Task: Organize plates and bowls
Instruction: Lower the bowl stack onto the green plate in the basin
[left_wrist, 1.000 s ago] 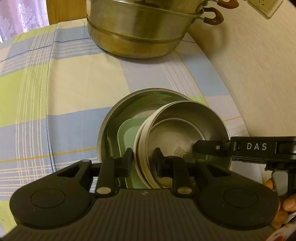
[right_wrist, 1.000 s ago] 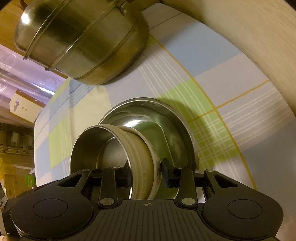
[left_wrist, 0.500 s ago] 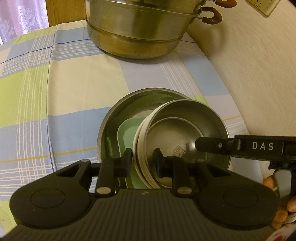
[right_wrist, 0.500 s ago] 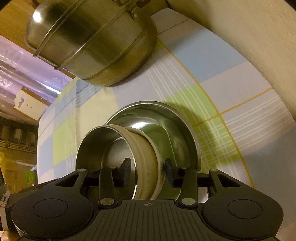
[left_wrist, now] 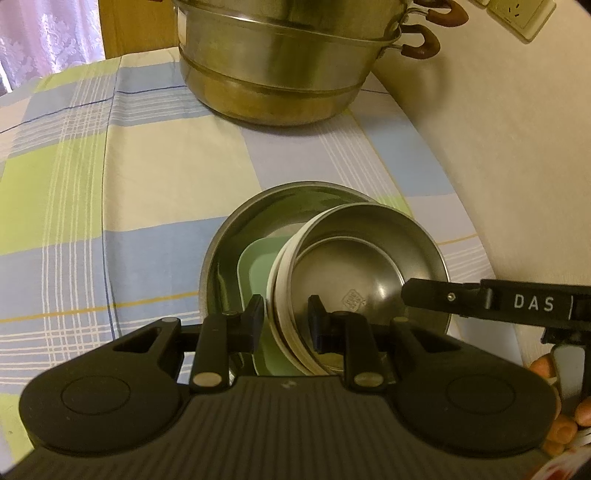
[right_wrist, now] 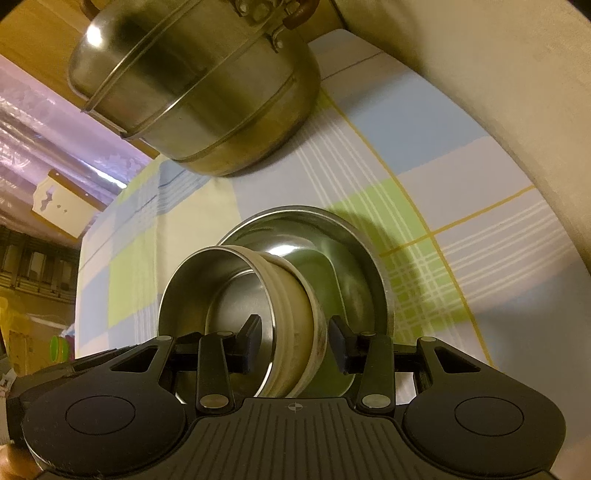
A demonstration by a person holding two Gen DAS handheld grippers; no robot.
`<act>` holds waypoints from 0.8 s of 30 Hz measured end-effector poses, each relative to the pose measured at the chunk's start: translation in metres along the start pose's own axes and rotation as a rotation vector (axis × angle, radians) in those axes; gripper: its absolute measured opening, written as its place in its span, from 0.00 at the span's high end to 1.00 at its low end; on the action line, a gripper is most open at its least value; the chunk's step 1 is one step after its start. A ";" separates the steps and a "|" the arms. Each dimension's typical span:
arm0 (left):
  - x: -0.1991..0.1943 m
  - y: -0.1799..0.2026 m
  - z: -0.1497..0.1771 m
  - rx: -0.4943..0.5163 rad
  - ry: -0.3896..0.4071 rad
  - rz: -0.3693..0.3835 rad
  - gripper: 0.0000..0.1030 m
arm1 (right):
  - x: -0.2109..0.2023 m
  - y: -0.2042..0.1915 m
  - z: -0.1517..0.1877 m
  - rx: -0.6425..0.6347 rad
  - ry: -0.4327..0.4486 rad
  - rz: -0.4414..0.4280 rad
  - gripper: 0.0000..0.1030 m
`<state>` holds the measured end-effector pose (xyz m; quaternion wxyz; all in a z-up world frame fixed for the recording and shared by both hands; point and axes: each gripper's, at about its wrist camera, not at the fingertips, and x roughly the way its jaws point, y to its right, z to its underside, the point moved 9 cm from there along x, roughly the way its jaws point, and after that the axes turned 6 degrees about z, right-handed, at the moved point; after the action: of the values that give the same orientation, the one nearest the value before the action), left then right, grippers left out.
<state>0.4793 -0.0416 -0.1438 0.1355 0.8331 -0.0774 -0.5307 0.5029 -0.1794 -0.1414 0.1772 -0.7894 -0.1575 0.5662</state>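
Checked tablecloth (left_wrist: 155, 177); left claw (left_wrist: 286, 325) clamped on bowl (left_wrist: 362, 266) wall; right claw (right_wrist: 293, 341) straddles opposite wall, just opened, apart.

Steel steamer pot (left_wrist: 280, 70) on checked tablecloth (left_wrist: 110, 192); wall socket (left_wrist: 517, 14) top right; curtain (left_wrist: 44, 33) behind

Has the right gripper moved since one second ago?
Yes. The right gripper has backed off rightward along the steel bowl; its jaws have just been opening around the bowl's wall.

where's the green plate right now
In the left wrist view, the green plate lies inside the large steel bowl, under the tilted small bowl.
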 end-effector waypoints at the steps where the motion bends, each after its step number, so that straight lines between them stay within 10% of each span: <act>1: -0.001 0.000 0.000 -0.001 0.003 -0.001 0.79 | -0.002 0.000 0.000 -0.002 0.003 0.000 0.61; 15: -0.022 0.002 -0.002 0.047 0.061 -0.040 0.79 | -0.020 -0.007 0.002 -0.052 0.073 -0.041 0.61; 19: -0.021 0.003 0.000 0.052 0.051 -0.019 0.90 | -0.022 -0.009 0.003 -0.055 0.079 -0.046 0.85; 24: -0.019 0.006 0.001 0.083 0.048 -0.024 0.91 | -0.021 -0.004 0.002 -0.007 0.065 -0.052 0.88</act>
<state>0.4702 -0.0420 -0.1257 0.0964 0.8512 -0.0860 -0.5086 0.4941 -0.1853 -0.1232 0.1941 -0.8037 -0.1743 0.5348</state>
